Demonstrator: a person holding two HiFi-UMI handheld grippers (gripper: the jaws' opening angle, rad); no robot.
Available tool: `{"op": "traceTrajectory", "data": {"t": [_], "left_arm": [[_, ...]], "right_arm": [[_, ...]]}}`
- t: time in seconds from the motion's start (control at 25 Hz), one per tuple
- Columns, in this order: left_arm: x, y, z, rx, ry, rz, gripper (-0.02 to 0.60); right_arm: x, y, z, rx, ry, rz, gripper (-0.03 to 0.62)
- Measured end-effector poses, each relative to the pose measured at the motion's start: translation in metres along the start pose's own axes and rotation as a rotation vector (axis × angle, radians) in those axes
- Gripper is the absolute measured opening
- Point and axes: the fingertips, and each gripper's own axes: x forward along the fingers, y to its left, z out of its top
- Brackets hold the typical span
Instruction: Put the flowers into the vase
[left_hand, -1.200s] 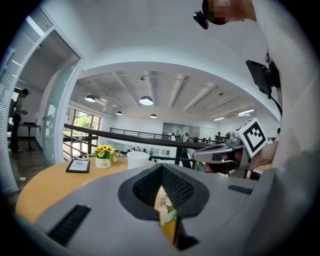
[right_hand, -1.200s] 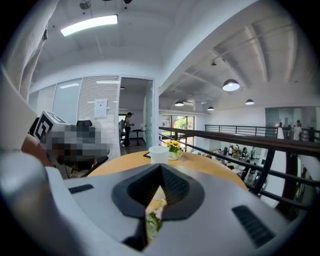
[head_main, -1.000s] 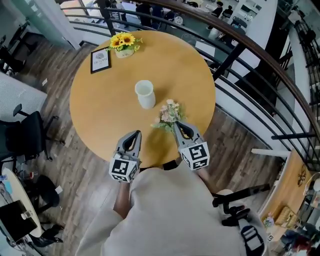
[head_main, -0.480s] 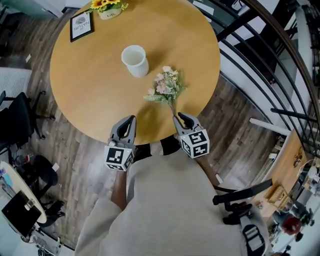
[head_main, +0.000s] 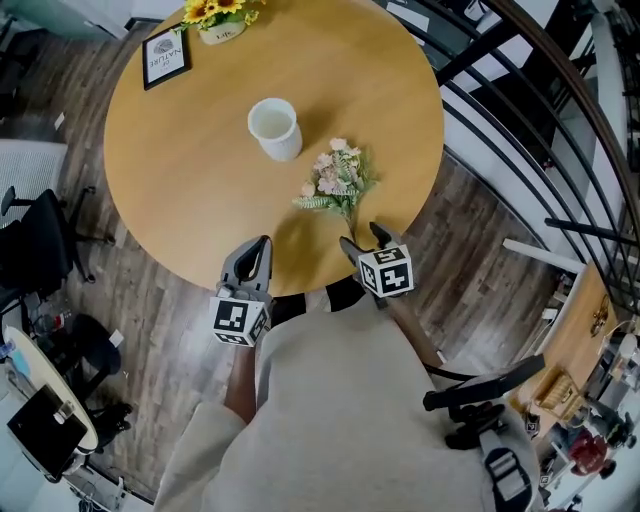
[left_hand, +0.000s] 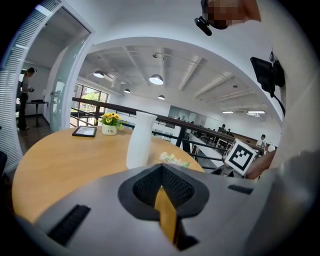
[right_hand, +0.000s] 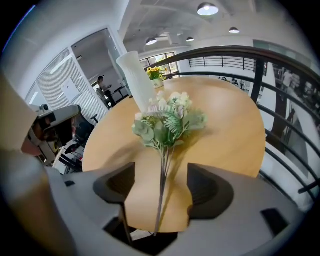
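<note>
A white vase (head_main: 274, 129) stands upright near the middle of the round wooden table (head_main: 180, 190). The small bouquet of pale flowers with green leaves (head_main: 335, 185) lies on the table to the vase's right, its stem pointing at the near edge. My right gripper (head_main: 360, 240) is at that edge; its jaws are opening. In the right gripper view the thin stem (right_hand: 162, 175) runs between the pads of the right gripper (right_hand: 160, 187) without touching them. My left gripper (head_main: 258, 250) hovers at the near edge, shut and empty, aimed at the vase (left_hand: 140, 140).
A pot of yellow sunflowers (head_main: 222, 15) and a framed card (head_main: 165, 57) stand at the table's far side. A dark metal railing (head_main: 520, 120) curves round the right. An office chair (head_main: 40, 250) stands on the wood floor to the left.
The right gripper has dropped to the table's near edge and opened its jaws off the stem. The bouquet now lies on the table. The left gripper has sunk slightly.
</note>
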Motion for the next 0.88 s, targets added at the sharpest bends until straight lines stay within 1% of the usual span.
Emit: {"op": "traceTrajectory", "data": {"t": [0.12, 0.24, 0.28, 0.32, 0.44, 0.52, 0.68, 0.88], "left_arm": [[-0.003, 0.002, 0.002, -0.001, 0.000, 0.009, 0.006], [-0.008, 0.009, 0.004, -0.006, -0.004, 0.033, 0.006], [-0.011, 0.012, 0.005, -0.009, -0.006, 0.043, 0.006], [-0.014, 0.015, 0.005, -0.012, -0.008, 0.054, 0.006], [-0.022, 0.024, 0.006, -0.021, -0.017, 0.086, 0.006], [-0.025, 0.029, 0.005, -0.023, -0.018, 0.101, 0.006], [-0.024, 0.031, 0.005, -0.022, -0.022, 0.101, 0.006], [-0.014, 0.025, 0.012, -0.007, -0.044, 0.067, 0.006]], "right_arm": [[0.018, -0.007, 0.009, -0.017, 0.010, -0.020, 0.336], [0.038, -0.014, 0.017, -0.019, 0.042, -0.015, 0.333], [0.044, -0.017, 0.018, -0.022, 0.057, -0.017, 0.320], [0.048, -0.019, 0.019, -0.026, 0.072, -0.023, 0.292], [0.056, -0.023, 0.019, -0.041, 0.094, -0.033, 0.156], [0.059, -0.021, 0.021, -0.057, 0.092, -0.026, 0.106], [0.054, -0.015, 0.028, -0.075, 0.047, -0.005, 0.074], [0.035, -0.015, 0.050, -0.058, -0.081, -0.007, 0.067]]}}
